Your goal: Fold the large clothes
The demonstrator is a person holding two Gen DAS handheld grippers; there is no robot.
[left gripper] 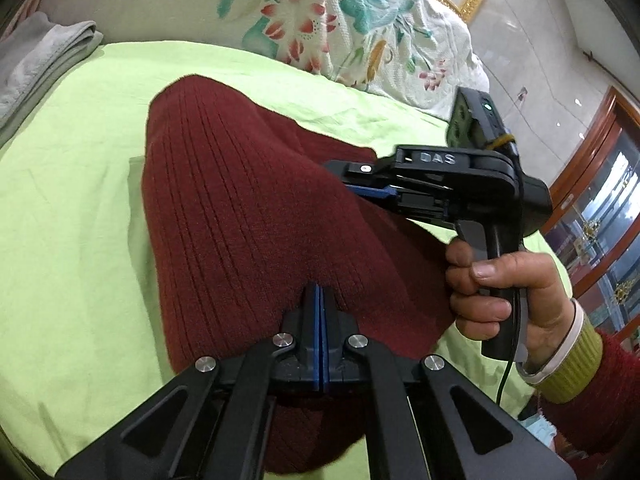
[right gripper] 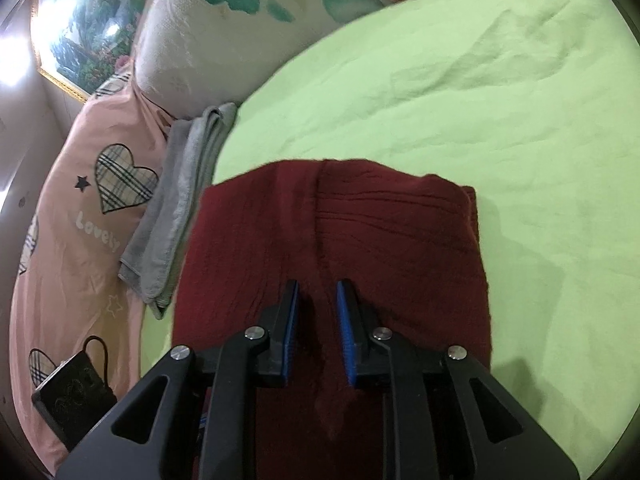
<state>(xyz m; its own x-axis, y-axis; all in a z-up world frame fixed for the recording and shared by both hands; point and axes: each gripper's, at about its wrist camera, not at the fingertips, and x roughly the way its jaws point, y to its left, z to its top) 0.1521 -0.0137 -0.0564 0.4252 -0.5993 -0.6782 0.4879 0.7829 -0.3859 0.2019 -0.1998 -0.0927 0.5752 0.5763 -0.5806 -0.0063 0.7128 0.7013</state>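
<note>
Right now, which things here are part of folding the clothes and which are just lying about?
Part of the job:
- dark red knit garment
- left gripper, jaws shut
- right gripper, jaws apart over the knit
- green sheet it lies on

Lying about:
- grey folded cloth
- floral bedding
- pink heart-print bedding
- black device with cord

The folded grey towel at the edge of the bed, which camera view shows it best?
The right wrist view. There the grey towel lies in full length between the pink heart-print bedding and the green sheet, beside the dark red knit garment. The left wrist view catches only part of it, at the upper left edge.
</note>
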